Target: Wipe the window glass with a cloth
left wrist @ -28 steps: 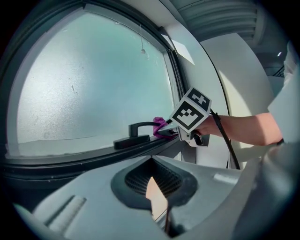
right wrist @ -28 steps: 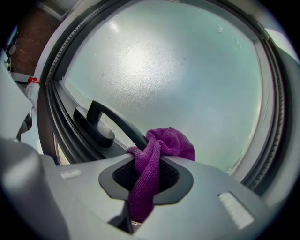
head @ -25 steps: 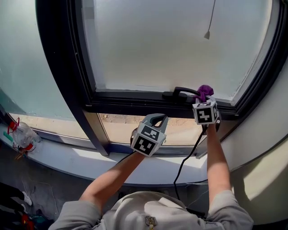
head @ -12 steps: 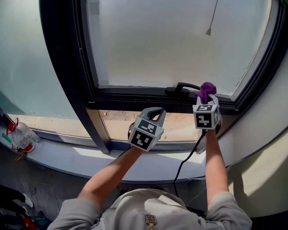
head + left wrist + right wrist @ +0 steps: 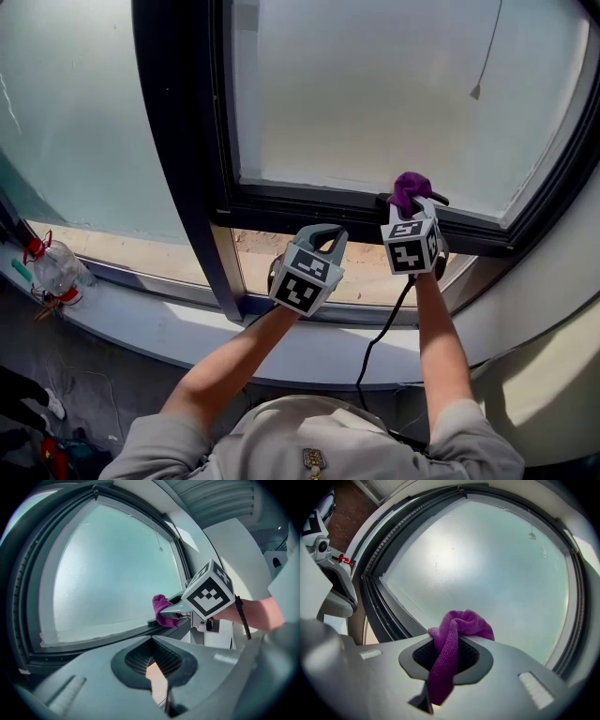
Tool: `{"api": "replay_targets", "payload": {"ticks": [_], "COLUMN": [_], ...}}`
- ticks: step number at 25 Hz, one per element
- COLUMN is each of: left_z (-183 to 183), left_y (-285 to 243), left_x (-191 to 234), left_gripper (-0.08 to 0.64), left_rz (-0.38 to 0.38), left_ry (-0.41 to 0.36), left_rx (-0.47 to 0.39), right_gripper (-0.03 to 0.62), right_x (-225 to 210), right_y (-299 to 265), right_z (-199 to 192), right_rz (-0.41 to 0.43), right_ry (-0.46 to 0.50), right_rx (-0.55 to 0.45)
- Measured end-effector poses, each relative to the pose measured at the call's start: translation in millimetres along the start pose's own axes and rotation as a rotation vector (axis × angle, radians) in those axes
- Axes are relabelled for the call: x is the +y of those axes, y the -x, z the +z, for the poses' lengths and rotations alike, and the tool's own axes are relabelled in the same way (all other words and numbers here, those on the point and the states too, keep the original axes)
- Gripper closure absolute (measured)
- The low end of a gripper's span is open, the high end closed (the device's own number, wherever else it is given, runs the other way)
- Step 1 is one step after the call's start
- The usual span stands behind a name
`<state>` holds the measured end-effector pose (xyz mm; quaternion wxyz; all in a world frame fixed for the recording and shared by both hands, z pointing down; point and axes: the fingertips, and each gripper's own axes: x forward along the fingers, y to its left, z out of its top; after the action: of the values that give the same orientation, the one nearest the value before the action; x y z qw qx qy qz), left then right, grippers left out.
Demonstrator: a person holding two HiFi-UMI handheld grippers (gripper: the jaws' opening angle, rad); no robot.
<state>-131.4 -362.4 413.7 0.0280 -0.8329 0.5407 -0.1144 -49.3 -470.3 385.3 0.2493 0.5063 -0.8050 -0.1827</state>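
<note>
Right gripper [image 5: 413, 208], jaws clamped on the bunched purple cloth [image 5: 407, 186], raised at the black bottom frame [image 5: 309, 208] of the frosted window glass [image 5: 375, 94]. Left gripper [image 5: 322, 241], jaws together and empty, lower, above the white sill [image 5: 141, 323]

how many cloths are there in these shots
1: a purple cloth, clamped in the tongs of the right gripper by the window handle at the frosted pane's bottom edge. The left gripper holds none.
</note>
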Motion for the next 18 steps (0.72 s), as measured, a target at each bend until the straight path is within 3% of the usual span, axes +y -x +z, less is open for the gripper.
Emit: {"api": "replay_targets", "payload": {"ticks": [6, 13, 18], "left_z": [-7, -17, -25], "left_y": [29, 66, 82], "left_x": [41, 87, 105], "left_gripper": [0.56, 0.56, 0.56], "left_rz": [0.071, 0.148, 0.173], "left_ry": [0.001, 0.013, 0.031], "left_rx": [0.005, 0.01, 0.008], "right_gripper": [0.5, 0.5, 0.5], "right_x": [42, 72, 111], "right_y": [-27, -51, -51], "right_z": [26, 37, 62], "right_rz": [0.064, 0.053, 0.13], "right_ry": [0.048, 0.127, 0.16], "right_rx": [0.013, 0.088, 0.038]}}
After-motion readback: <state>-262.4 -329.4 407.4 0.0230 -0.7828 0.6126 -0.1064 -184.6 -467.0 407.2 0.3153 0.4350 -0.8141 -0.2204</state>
